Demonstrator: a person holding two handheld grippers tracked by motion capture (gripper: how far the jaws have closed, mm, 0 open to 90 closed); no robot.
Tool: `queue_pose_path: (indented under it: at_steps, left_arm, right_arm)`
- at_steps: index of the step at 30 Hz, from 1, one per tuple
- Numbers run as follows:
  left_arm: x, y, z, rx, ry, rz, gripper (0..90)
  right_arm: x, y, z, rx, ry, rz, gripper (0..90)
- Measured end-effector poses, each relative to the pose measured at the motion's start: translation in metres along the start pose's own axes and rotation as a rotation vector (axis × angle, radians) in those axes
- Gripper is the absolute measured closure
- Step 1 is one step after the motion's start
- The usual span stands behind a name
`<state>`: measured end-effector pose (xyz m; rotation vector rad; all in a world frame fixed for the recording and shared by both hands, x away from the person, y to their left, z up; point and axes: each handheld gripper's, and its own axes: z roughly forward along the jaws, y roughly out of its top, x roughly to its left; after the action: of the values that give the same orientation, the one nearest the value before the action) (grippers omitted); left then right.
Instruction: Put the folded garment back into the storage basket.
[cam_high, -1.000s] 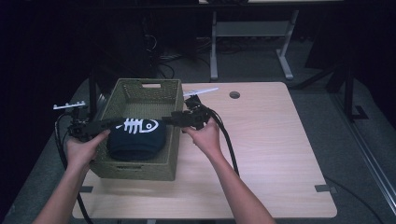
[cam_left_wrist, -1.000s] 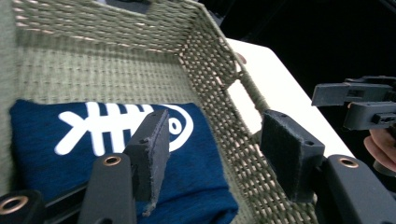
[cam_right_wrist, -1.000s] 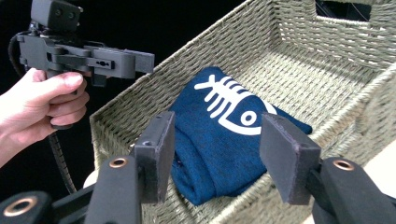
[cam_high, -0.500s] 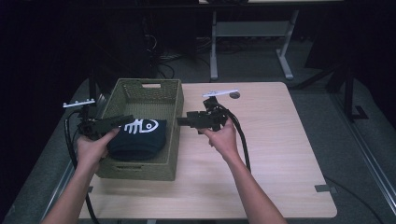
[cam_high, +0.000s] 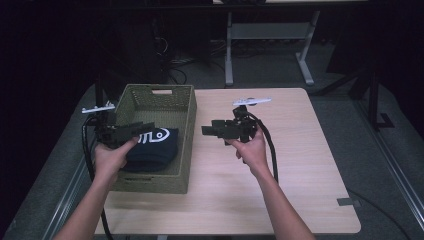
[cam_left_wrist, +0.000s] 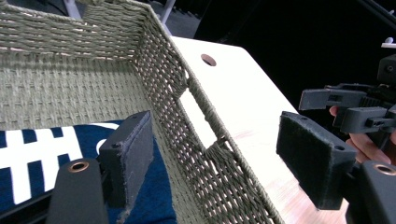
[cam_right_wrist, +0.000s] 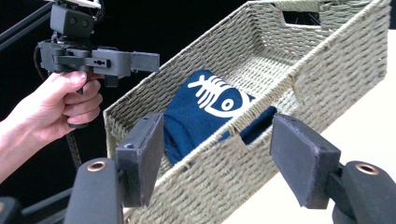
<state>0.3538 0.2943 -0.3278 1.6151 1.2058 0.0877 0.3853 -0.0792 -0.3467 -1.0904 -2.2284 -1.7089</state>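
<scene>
Dark room around our pale desk (cam_high: 300, 165). Folded navy cloth (cam_high: 152, 147) lies inside the woven basket (cam_high: 187, 125), seemingly just stowed. Left tongs (cam_high: 131, 131) hang above it, jaws wide and empty; right tongs (cam_high: 212, 130) hover beside the basket, equally wide, holding nothing.

**A dim room behind a pale table**

We see a light wooden table (cam_high: 300, 165) filling the lower middle of the high view, with a grey floor (cam_high: 280, 70) around it. At the top centre stands a white metal table frame (cam_high: 270, 35). Dark cables (cam_high: 185, 67) lie at upper left. The edges fall into darkness.
</scene>
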Motion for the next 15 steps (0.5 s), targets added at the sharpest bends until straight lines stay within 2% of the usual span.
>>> queue_pose_path:
  at_steps: [9, 12, 15]
  left_arm:
    - [-0.018, -0.002, 0.017, 0.013, -0.03, 0.027, 27.3]
    - [-0.022, -0.003, 0.023, 0.02, -0.036, 0.027, 27.3]
    - [-0.028, -0.003, 0.028, 0.018, -0.045, 0.033, 26.7]
  right_arm:
    - [-0.008, -0.008, -0.024, -0.011, -0.025, -0.001, 32.6]
    - [-0.008, -0.01, -0.032, -0.016, -0.016, 0.01, 32.5]
    - [-0.009, -0.01, -0.038, -0.015, -0.026, -0.002, 32.0]
